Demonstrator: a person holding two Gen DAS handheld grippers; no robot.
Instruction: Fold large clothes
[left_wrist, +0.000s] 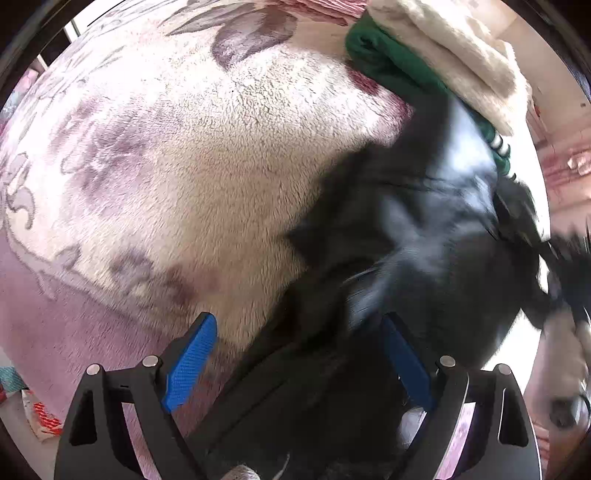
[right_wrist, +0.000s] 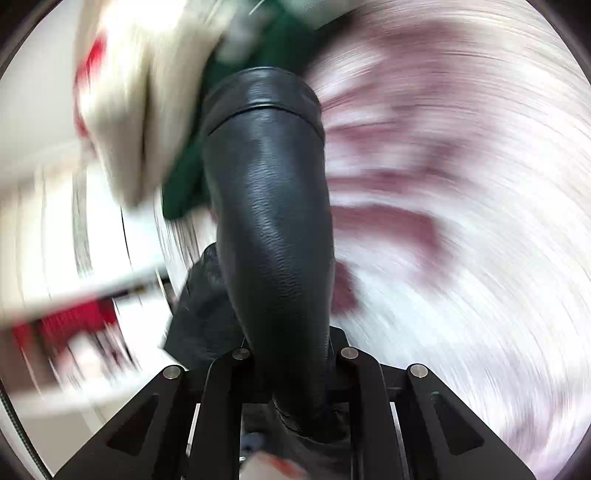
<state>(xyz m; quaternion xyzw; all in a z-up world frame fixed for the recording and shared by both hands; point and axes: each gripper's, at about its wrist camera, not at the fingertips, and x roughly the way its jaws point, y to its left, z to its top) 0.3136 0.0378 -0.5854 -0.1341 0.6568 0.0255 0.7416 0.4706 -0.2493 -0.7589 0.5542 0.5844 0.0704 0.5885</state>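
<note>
A black leather-like garment (left_wrist: 424, 236) lies blurred on the fleece blanket at the right of the left wrist view. My left gripper (left_wrist: 299, 354) is open, its blue pads (left_wrist: 188, 365) apart over the garment's near edge. In the right wrist view my right gripper (right_wrist: 295, 391) is shut on a black sleeve (right_wrist: 273, 206) of the garment, which stands up from the jaws; its fingertips are hidden by the sleeve. The background there is heavily motion-blurred.
A white and purple floral fleece blanket (left_wrist: 177, 166) covers the surface. A folded green garment (left_wrist: 388, 62) with a cream one (left_wrist: 454, 55) on top lies at the far right; both also show blurred in the right wrist view (right_wrist: 184, 177).
</note>
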